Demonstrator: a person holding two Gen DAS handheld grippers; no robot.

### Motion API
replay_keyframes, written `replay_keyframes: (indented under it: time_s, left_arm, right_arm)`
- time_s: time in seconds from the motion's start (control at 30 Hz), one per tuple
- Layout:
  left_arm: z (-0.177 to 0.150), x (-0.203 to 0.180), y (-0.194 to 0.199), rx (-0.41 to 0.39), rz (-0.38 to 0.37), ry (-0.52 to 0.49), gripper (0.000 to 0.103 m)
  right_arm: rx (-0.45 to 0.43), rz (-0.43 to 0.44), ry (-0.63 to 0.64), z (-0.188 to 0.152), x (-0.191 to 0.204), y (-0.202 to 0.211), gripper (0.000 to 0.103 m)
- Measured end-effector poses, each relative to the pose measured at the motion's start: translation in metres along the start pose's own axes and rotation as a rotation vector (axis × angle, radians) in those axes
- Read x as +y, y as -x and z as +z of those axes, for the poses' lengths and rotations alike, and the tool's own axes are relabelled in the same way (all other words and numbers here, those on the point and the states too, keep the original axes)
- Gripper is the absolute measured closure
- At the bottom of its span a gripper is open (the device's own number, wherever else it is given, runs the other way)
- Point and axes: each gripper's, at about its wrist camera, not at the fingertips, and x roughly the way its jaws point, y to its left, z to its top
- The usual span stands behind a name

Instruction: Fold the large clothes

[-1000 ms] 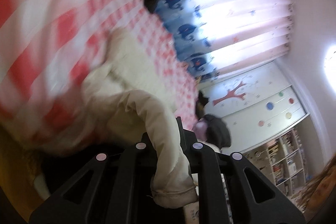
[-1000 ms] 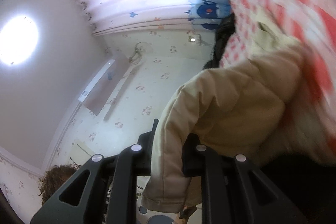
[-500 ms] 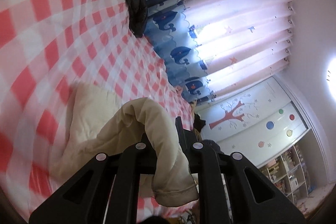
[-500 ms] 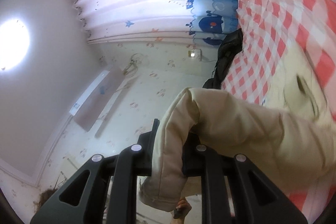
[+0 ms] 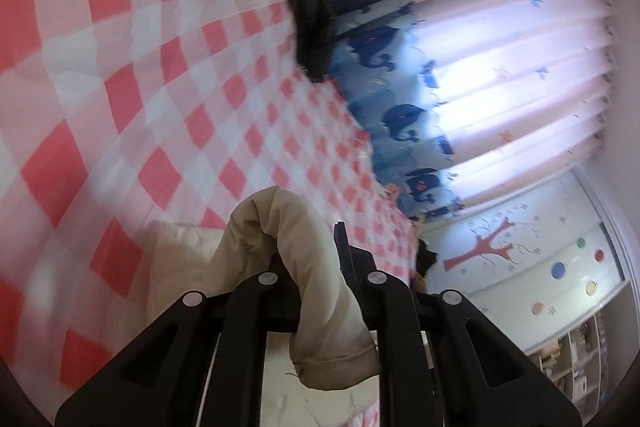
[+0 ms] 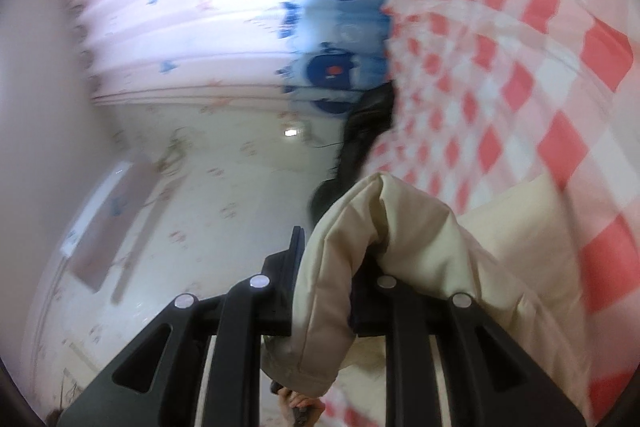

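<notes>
Both grippers have swept across the red-checked bedspread, dragging the cream garment so far less of it lies spread ahead than a second ago. Left gripper is clamped on one hemmed end, right gripper pinches the other, its jaws barely parted around bunched cloth. Soft, light and floppy, it sags from each grip, so hems are the sensible holds; its long axis probably trails back onto the bed, though blur hides the far end.
</notes>
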Motion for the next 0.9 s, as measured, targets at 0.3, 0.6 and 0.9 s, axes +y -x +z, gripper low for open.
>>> replay_keyframes:
  time_s: [0.3,0.6,0.9]
  left_arm:
    - [0.015,0.059,-0.081,-0.014,0.207,0.025,0.091]
    - [0.024,0.075,-0.095,0.041,0.194,0.156,0.061]
    - [-0.018,-0.047,-0.062,-0.008,0.155,-0.219,0.015]
  right_arm:
    - [-0.017,-0.205,-0.064,0.036,-0.072,-0.059,0.082]
    - [0.025,-0.273,-0.065,0.044,-0.083,-0.075,0.033]
    - [0.245,-0.487,0.517,-0.036,0.022,-0.119,0.013]
